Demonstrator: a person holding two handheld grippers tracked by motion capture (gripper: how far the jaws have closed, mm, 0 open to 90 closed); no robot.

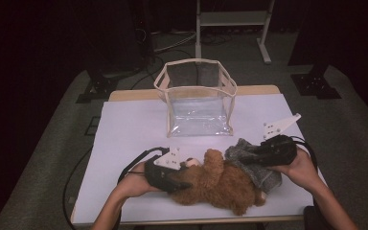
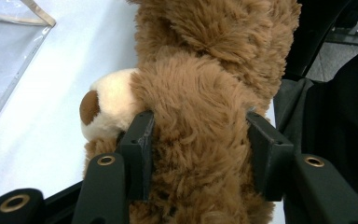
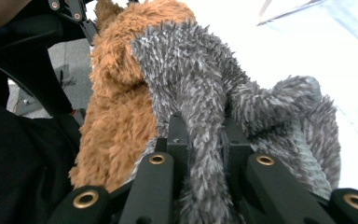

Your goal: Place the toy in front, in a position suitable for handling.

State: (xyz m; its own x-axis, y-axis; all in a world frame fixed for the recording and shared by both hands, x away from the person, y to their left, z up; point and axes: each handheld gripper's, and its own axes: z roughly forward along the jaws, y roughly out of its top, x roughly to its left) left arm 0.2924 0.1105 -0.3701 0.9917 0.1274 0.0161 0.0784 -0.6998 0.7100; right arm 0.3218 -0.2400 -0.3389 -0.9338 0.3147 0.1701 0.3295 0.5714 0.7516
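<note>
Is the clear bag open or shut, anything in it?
Open and upright: the clear bag has its top rim spread wide, nothing visible inside. The teddy bear lies outside on the table.

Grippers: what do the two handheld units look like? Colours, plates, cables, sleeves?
Both are black. The left claw and the right claw each carry a pale three-cornered plate with small holes on top, and a black cable loops from each. In the gripper views the jaws are matte black blocks on black links with brass-coloured rivet rings. The person's forearms are bare, no sleeves or gloves.
</note>
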